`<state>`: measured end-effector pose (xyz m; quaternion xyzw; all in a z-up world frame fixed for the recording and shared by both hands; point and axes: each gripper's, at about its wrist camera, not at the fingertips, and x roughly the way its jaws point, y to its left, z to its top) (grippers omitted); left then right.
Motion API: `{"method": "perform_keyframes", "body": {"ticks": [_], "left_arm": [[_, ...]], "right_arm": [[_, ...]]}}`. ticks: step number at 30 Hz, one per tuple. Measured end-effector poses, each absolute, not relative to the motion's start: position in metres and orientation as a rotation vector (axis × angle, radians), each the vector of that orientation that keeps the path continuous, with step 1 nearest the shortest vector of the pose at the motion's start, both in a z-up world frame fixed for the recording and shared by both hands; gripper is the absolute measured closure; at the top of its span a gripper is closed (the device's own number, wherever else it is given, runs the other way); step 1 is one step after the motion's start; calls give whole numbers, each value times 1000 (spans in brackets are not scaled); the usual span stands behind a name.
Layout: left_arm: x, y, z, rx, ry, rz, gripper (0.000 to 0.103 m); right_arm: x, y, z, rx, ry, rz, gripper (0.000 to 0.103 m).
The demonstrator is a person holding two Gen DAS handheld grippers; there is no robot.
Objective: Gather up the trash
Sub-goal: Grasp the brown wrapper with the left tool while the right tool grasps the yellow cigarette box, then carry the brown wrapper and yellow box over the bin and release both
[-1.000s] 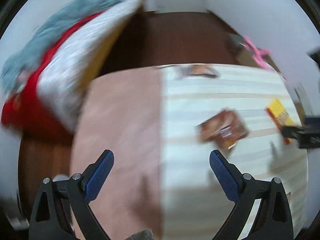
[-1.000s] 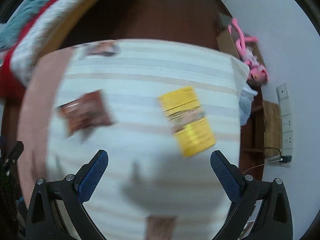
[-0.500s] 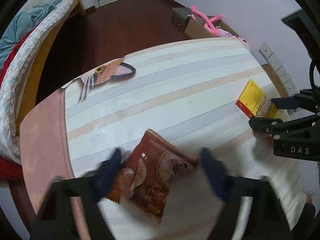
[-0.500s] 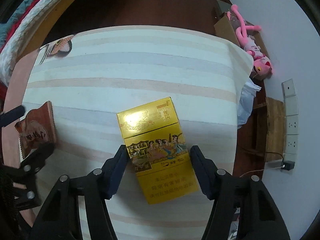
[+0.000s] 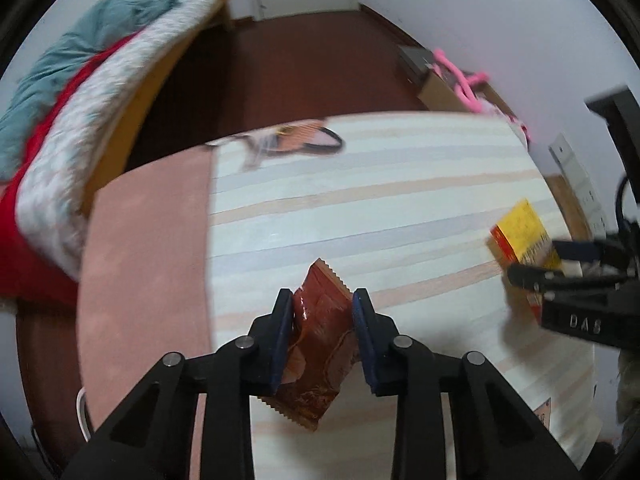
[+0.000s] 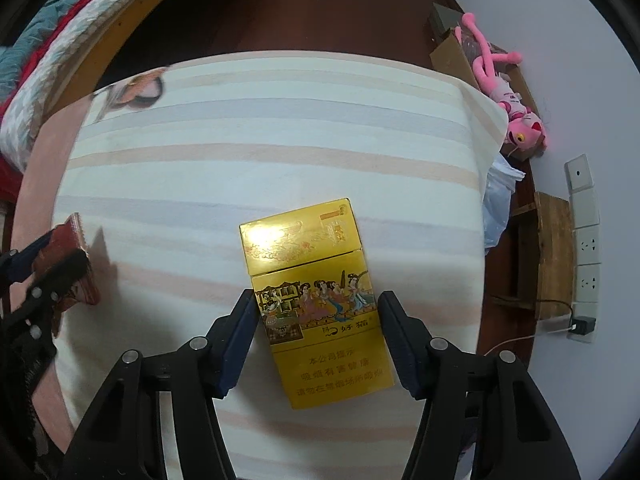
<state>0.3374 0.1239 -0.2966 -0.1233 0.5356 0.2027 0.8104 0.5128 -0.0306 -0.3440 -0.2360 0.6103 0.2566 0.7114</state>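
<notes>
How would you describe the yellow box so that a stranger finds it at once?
Start at the striped tablecloth. Near its right edge lies a flat yellow cigarette pack with painted figures and Chinese text, between the right tongs. Its only neighbour is a crumpled brown snack wrapper.

A reddish-brown snack wrapper, a golden-yellow cigarette pack printed with robed figures, a desk cloth striped cream, peach and grey, and a pink plush toy.

The yellow cigarette pack carries the characters "好猫" beneath its picture band and lines of Chinese warning print lower down, while the right gripper's black body reads "DAS".
</notes>
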Motion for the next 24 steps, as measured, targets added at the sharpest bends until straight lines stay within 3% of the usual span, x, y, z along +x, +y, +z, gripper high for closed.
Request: {"method": "perform_keyframes", "body": {"ticks": [7,24], "left_arm": [[284,134,-250,-304,1035,506,86],[98,175,-129,-367,769,686,88]], "right_arm": [[451,-32,-303,-438,1282,639,41],[276,27,-168,-391,1100,918,42]]}}
